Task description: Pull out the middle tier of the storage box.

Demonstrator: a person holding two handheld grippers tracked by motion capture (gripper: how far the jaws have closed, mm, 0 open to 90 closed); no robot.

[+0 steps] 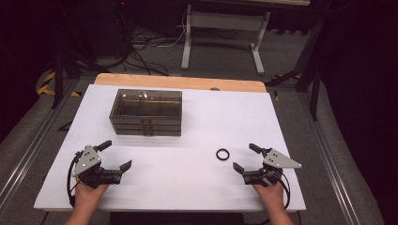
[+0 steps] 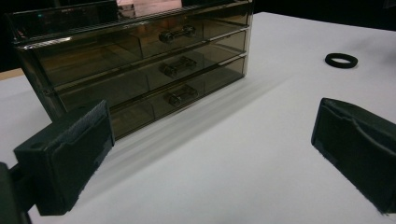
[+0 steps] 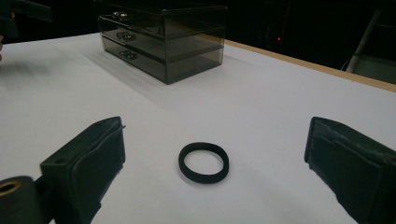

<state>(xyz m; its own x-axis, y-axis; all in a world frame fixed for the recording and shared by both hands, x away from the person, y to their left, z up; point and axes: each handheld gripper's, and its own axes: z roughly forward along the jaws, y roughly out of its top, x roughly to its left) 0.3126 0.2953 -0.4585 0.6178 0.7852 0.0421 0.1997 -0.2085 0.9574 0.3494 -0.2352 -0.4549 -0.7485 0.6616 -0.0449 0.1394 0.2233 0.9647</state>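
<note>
A smoky clear drawer box (image 1: 146, 111) with three shut drawers stands at the back left of the white table (image 1: 197, 117). A black ring (image 1: 223, 153) lies flat on the table at the front right. My left gripper (image 1: 115, 155) rests near the front left edge, jaws wide open and empty, facing the drawer box (image 2: 140, 65). My right gripper (image 1: 247, 157) sits at the front right, open and empty, just right of the ring. In the right gripper view the ring (image 3: 204, 162) lies on the table ahead of and between the jaws, touching neither.
A wooden strip (image 1: 180, 82) runs along the table's far edge. Beyond it stand a white frame (image 1: 223, 33) and floor cables (image 1: 141, 51). Metal rails (image 1: 328, 154) flank the table on both sides.
</note>
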